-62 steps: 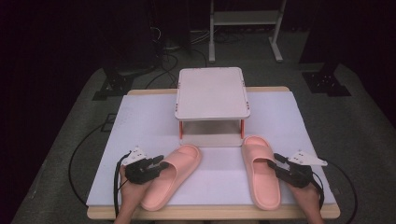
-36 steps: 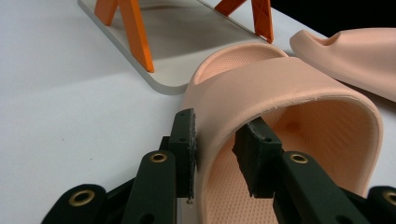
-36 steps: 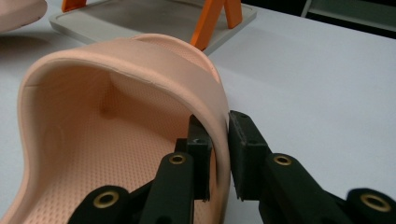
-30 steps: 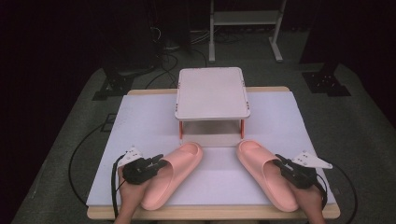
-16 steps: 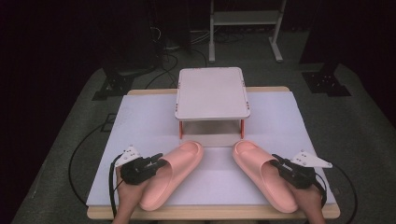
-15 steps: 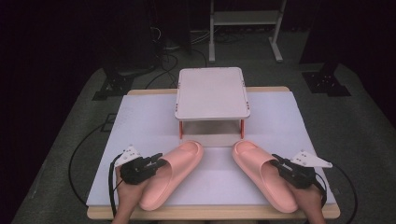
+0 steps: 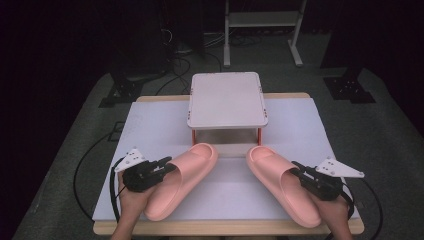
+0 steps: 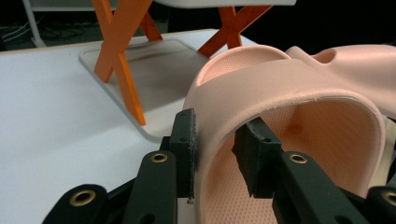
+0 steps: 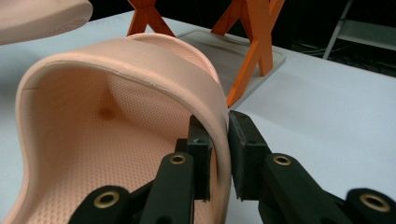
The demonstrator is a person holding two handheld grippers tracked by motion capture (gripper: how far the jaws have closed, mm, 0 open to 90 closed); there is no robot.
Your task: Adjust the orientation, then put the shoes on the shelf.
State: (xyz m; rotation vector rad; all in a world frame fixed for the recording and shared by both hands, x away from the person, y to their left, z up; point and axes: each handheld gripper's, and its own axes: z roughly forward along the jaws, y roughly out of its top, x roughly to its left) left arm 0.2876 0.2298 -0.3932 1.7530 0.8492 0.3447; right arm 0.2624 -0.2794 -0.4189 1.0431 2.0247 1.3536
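The left gripper (image 7: 162, 166) is clamped on the outer side wall of the left slipper (image 7: 181, 179), one jaw inside the strap, one outside. The right gripper (image 7: 299, 172) pinches the strap edge of the right slipper (image 7: 282, 182) the same way. Both slippers lie on the white table (image 7: 150, 125), toes angled inward toward the small stand (image 7: 227, 100) with orange legs. No writing is legible. Since two seconds ago, the right slipper's toe has swung inward; the left has barely shifted.

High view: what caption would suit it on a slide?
Two hand-held grippers, left and right, each pinch a pink slipper before a small rack.
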